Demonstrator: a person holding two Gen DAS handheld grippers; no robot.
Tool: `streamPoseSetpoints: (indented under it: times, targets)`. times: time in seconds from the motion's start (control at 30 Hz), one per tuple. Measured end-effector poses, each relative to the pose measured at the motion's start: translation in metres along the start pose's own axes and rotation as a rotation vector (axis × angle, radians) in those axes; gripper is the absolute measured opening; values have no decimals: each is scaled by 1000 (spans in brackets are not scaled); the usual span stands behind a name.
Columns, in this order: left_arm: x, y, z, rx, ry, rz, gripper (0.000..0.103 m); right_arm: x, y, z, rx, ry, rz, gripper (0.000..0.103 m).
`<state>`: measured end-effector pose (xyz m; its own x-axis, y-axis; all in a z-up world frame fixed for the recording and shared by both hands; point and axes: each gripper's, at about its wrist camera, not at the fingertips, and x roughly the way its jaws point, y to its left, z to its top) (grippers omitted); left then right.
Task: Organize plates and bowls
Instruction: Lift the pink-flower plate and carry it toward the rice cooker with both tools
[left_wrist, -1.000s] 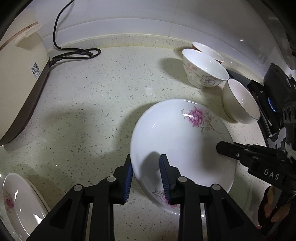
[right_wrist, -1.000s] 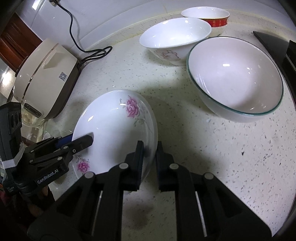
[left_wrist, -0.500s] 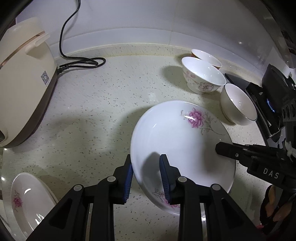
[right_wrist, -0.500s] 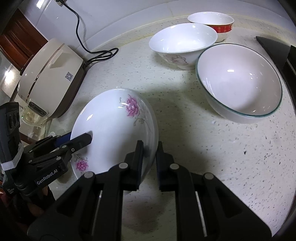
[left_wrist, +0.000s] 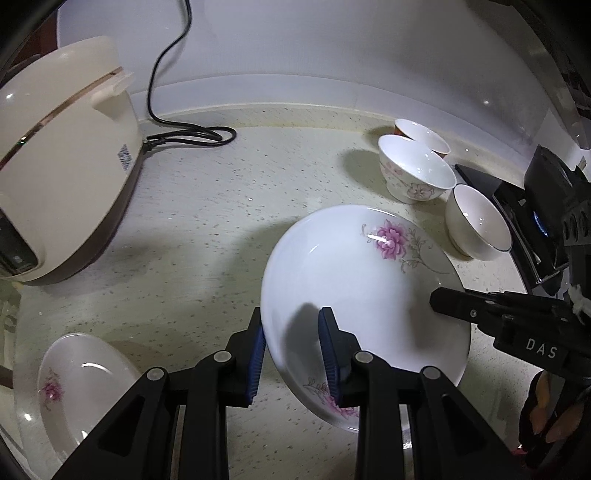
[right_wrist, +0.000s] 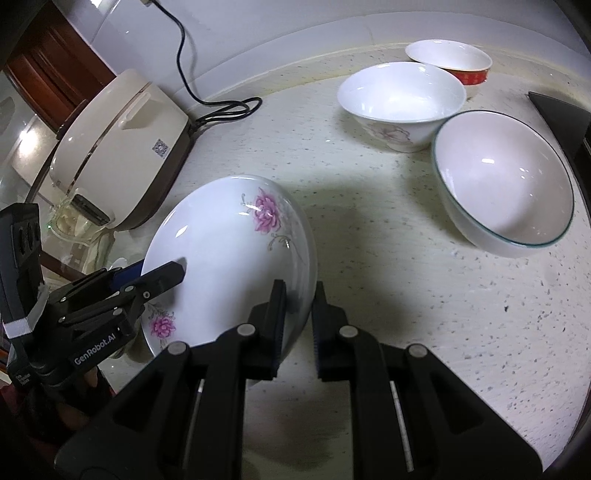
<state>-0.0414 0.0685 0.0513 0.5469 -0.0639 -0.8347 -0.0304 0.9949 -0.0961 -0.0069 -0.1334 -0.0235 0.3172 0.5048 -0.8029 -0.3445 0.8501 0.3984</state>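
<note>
A white plate with pink flowers (left_wrist: 354, 273) (right_wrist: 229, 258) is held in the air above the speckled counter, tilted. My left gripper (left_wrist: 291, 332) is shut on its near rim, one finger above and one below. My right gripper (right_wrist: 298, 306) is shut on the opposite rim. Each gripper shows in the other's view, the right one (left_wrist: 439, 295) and the left one (right_wrist: 173, 271). A second flowered plate (left_wrist: 81, 384) lies on the counter at the lower left.
Three bowls stand at the back right: a flowered one (right_wrist: 402, 99), a green-rimmed one (right_wrist: 506, 181) and a red-banded one (right_wrist: 450, 61). A cream rice cooker (left_wrist: 55, 162) with a black cord (left_wrist: 184, 133) stands left. A black stove (left_wrist: 517, 210) is at the right.
Both grippers have risen with the plate held between them: the counter, bowls and cooker look smaller and farther. The grip on the plate is unchanged.
</note>
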Motion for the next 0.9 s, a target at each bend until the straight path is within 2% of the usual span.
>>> streamPoseSetpoints:
  times: [0.63, 0.9]
  targets:
    - [-34, 53, -29, -123, -48, 75, 30, 19, 64, 3, -122, 38, 74, 16]
    - [-49, 86, -46, -206, -61, 112, 30, 33, 100, 4, -205, 67, 104, 16]
